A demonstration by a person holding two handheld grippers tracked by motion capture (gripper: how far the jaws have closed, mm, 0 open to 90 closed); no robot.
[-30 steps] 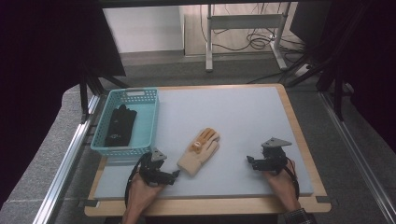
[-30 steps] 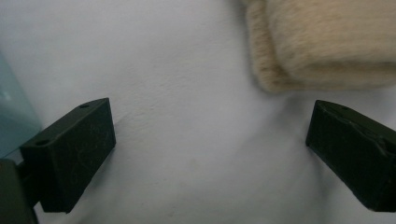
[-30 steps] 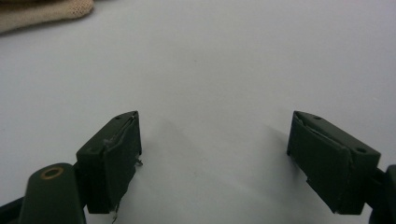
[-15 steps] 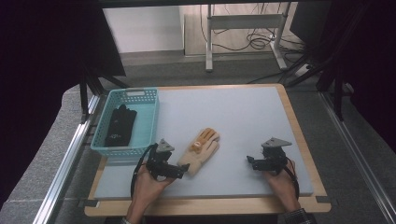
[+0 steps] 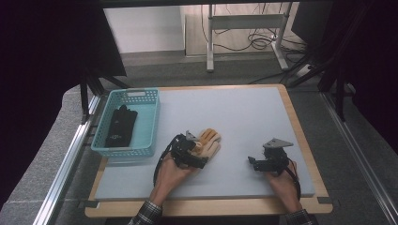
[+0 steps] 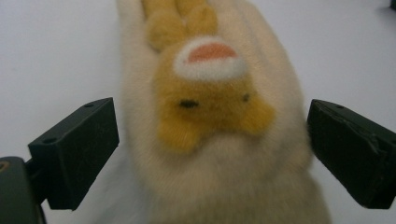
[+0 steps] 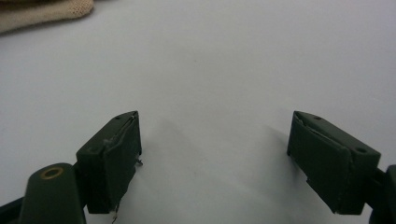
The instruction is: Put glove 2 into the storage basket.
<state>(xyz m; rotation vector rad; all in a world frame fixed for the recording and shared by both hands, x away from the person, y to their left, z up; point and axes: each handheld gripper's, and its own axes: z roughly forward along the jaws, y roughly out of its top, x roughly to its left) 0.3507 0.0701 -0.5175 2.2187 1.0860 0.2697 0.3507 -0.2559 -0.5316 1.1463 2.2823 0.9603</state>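
A beige fluffy glove (image 5: 210, 141) with a yellow animal face lies on the grey mat (image 5: 234, 112), left of centre. My left gripper (image 5: 195, 151) is at its cuff end. In the left gripper view the glove (image 6: 210, 93) lies between the wide-apart jaws, and the left gripper (image 6: 210, 135) is open around it, neither jaw pressing on the fabric. My right gripper (image 5: 253, 162) rests low over bare mat at the front right, apart from the glove. The right gripper (image 7: 215, 144) is open with nothing between its jaws; a beige glove edge (image 7: 42, 11) shows at the top left.
A teal basket (image 5: 123, 151) stands at the mat's left edge with a black glove (image 5: 121, 124) inside. A wooden border (image 5: 300, 136) frames the mat. Metal rails run along both sides of the table, and a desk frame with cables stands beyond it.
My left gripper has moved right and forward from beside the basket onto the beige glove's cuff end, so that its jaws straddle the glove. The right gripper has stayed put.
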